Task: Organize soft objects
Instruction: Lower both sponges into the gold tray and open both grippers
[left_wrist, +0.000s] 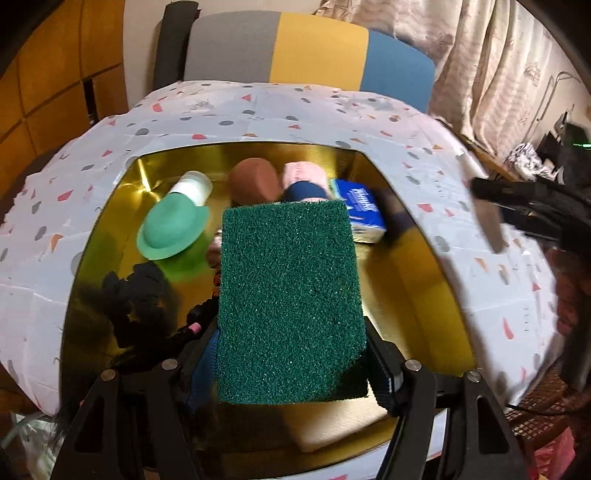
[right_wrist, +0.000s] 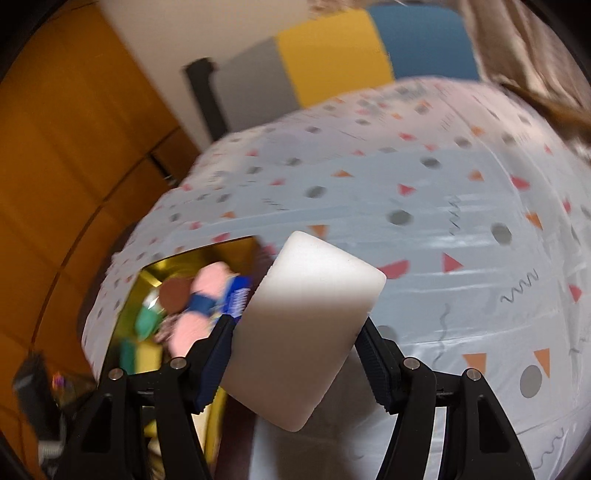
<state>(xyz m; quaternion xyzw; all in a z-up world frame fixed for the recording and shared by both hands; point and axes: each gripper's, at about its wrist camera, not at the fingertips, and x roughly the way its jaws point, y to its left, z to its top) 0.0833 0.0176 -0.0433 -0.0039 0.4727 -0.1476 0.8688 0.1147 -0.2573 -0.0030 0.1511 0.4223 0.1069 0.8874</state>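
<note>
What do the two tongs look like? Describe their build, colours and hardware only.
Both the left tongs and right tongs are matte black, with triangular cut-out linkage arms joined by silver round pins. The fingers carry dark blue ribbed pads. No cables, markings or sleeves show.

Place: a lived-in room at home, as far as I can tell.
Table: where I work, a table under a white plastic tablecloth (left_wrist: 424, 162) printed with grey dots and pink and orange triangles.
Seat: behind the table stands a chair (left_wrist: 314, 51) with a padded back in grey, yellow and blue stripes.
Window side: pale patterned curtains (left_wrist: 491, 66) hang to my right (loose and creased).
Wall: orange-brown wooden cabinet panels (left_wrist: 55, 74) on the left.
Clutter: a gold tray (left_wrist: 413, 280) with household oddments; dark devices on a far shelf, too blurred to name.
</note>
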